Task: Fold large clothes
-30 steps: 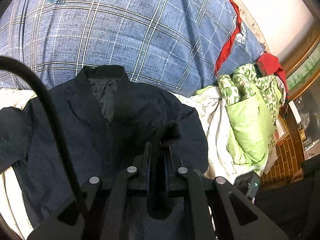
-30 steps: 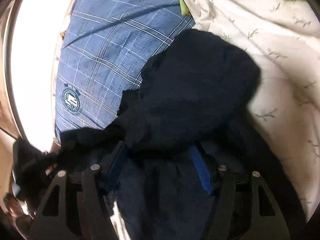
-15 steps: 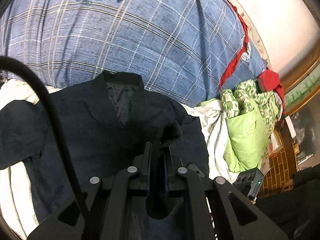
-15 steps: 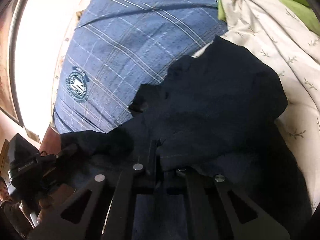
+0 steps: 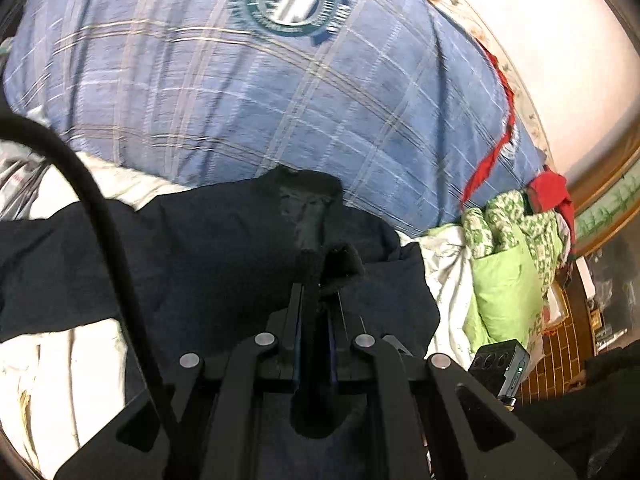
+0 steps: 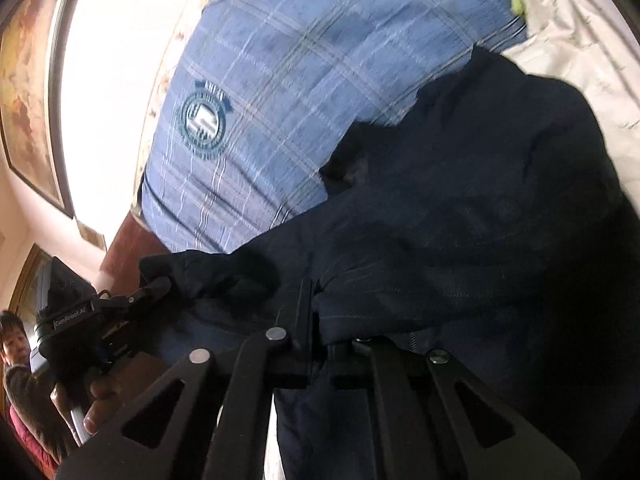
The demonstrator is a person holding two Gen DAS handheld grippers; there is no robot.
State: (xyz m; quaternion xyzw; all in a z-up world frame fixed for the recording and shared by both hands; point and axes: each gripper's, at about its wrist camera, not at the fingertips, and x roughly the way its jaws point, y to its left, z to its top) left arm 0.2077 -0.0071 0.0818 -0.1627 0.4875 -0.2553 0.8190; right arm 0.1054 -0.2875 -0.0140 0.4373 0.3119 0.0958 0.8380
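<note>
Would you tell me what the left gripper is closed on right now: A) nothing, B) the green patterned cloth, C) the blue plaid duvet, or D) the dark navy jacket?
D: the left gripper pinches a fold of the dark navy jacket.

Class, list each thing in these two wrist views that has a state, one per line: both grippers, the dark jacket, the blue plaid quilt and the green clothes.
left gripper: shut on the jacket.
right gripper: shut on the jacket.
dark jacket: front up, collar toward the quilt.
blue plaid quilt: bunched behind the jacket.
green clothes: crumpled, unfolded.
</note>
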